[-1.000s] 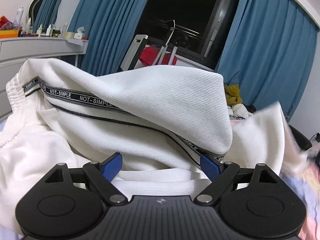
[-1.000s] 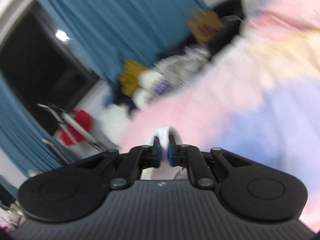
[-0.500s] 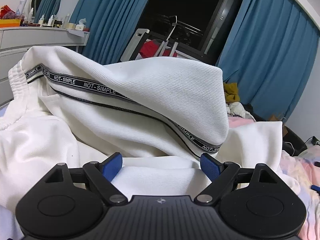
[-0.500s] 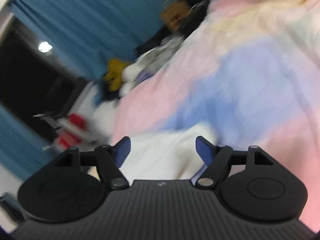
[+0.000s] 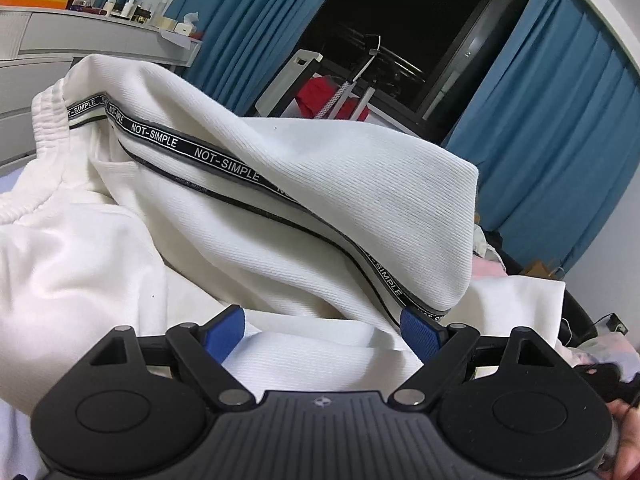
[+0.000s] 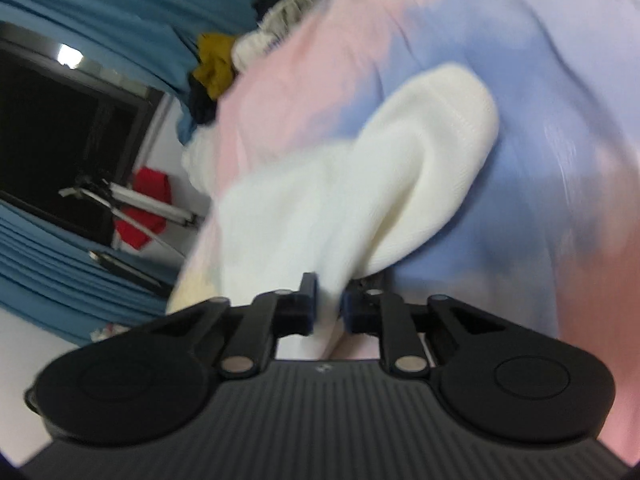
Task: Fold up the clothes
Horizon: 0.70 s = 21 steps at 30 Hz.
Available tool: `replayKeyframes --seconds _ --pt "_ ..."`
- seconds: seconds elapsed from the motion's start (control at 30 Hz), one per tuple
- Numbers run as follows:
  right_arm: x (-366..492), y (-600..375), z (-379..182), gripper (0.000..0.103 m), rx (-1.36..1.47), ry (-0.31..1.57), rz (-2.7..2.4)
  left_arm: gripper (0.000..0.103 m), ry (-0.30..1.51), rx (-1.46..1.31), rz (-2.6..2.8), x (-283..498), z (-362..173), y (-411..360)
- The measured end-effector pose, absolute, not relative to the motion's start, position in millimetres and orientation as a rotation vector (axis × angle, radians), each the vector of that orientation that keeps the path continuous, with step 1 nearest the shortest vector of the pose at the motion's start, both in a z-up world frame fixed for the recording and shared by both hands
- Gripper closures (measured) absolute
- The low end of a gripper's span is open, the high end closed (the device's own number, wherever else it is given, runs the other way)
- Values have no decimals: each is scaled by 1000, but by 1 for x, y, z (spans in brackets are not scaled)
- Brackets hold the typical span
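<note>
A white ribbed garment (image 5: 320, 184) with an elastic waistband and black "NOT-SIMPLE" tape lies heaped in the left wrist view. My left gripper (image 5: 322, 332) is open wide at its near edge. A flat white layer lies between the blue pads (image 5: 224, 332), and they do not press on it. In the right wrist view, a rounded fold of the white garment (image 6: 360, 184) rests on the pastel bedsheet (image 6: 540, 100). My right gripper (image 6: 328, 308) is closing its jaws, and the near edge of that fold is pinched between them.
Blue curtains (image 5: 552, 128) frame a dark window (image 5: 400, 20). A drying rack with red cloth (image 5: 320, 96) stands behind the bed. A white dresser (image 5: 80, 36) with bottles is at the left. A clothes pile (image 6: 224, 60) lies past the bed. A hand (image 5: 628, 444) shows at the lower right.
My right gripper opened, dropped toward the bed and came together on a fold of the white garment. The left gripper shifted slightly and rolled, staying open.
</note>
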State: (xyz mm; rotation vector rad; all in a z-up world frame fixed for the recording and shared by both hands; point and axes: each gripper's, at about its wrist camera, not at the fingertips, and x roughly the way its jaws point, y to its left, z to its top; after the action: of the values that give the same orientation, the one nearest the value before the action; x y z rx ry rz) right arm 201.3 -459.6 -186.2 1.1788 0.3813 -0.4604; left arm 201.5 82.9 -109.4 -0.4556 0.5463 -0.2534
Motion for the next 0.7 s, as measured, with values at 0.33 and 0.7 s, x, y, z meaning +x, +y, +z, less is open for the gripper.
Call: replayKeyframes --seconds 0.33,0.7 --pt "130 -495 -99 94 857 -14 -584 16 568 -562 -258 181 -98 113" --pt "82 -568 -202 90 1304 304 -797 15 699 -836 -92 121 -73 221"
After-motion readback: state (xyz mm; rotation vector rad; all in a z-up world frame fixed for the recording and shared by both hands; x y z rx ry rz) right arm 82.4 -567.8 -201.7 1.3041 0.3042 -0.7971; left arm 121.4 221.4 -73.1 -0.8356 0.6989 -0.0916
